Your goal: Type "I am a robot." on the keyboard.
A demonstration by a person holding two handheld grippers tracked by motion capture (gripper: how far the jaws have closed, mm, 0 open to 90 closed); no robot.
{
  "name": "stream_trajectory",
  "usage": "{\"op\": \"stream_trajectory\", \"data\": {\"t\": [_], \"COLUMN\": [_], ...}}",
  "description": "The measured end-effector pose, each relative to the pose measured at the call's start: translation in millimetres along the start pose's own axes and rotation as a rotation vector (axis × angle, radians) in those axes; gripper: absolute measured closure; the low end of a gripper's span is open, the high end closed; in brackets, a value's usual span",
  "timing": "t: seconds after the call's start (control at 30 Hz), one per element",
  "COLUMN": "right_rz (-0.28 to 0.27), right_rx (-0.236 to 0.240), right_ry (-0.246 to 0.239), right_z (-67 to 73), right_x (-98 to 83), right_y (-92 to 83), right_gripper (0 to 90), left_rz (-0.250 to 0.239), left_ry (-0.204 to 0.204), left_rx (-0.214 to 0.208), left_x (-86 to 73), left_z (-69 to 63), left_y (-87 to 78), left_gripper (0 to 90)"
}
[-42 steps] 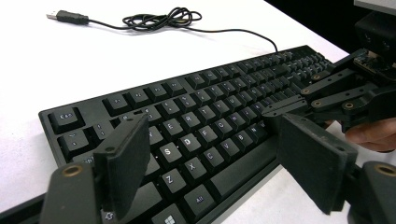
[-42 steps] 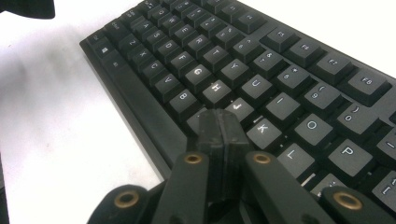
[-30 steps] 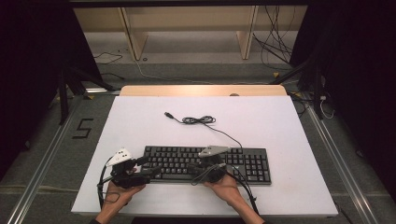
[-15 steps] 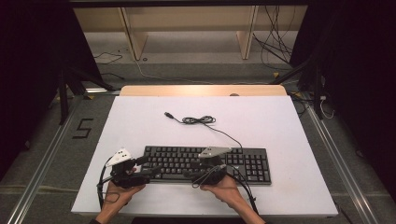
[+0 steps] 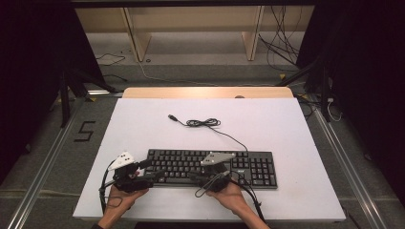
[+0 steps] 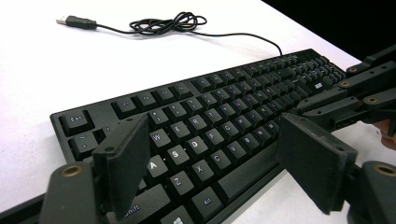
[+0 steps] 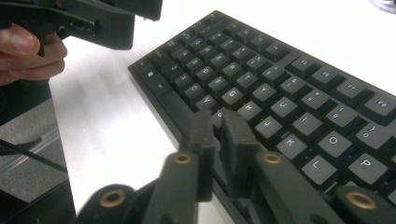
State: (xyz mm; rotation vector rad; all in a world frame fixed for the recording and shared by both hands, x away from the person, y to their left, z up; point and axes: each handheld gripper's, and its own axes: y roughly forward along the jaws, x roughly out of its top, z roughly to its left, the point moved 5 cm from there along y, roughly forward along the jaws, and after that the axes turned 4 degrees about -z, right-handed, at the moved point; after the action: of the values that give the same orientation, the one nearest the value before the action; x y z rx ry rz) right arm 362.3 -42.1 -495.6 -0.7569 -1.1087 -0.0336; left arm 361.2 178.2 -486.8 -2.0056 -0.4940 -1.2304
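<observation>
The right gripper [image 7: 215, 122] has just been closing, and in its own view the two jaws now stand almost together with nothing between them, their tips down over the bottom letter rows of the black keyboard [image 5: 210, 167], near the front edge; whether they actually press a key is hard to tell from this angle. In the high view this right gripper [image 5: 198, 177] sits at the keyboard's near edge, about midway along it, held by the person's right hand [image 5: 232, 195].

The left gripper [image 6: 212, 161] is spread wide, its jaws apart with nothing clasped, hanging above the keyboard's left end over the A, S, Z and X keys. From above, the left gripper [image 5: 154, 174] rests at the keyboard's left near corner in the left hand [image 5: 120, 198].

The keyboard lies flat on the white table [image 5: 286, 124], near the person's edge and parallel to it. Its black cable [image 5: 205, 123] runs from the far edge to a loose coil, ending in a USB plug [image 6: 74, 21] lying free on the table
</observation>
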Motion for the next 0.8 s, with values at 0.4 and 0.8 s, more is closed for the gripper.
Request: {"op": "stream_trajectory", "data": {"t": [0.4, 0.8], "right_rz": [0.041, 0.075], "right_rx": [-0.025, -0.054], "right_ry": [-0.004, -0.017], "right_z": [-1.5, -5.9], "right_x": [-6.4, -14.6], "right_y": [6.8, 14.2], "right_gripper": [90.0, 90.0], "left_rz": [0.000, 0.001], "left_ry": [0.000, -0.002], "left_rx": [0.007, 0.008], "left_x": [-0.2, -0.3], "left_z": [2.2, 2.3], "left_y": [-0.3, 0.0], "left_gripper": [25.3, 25.3]}}
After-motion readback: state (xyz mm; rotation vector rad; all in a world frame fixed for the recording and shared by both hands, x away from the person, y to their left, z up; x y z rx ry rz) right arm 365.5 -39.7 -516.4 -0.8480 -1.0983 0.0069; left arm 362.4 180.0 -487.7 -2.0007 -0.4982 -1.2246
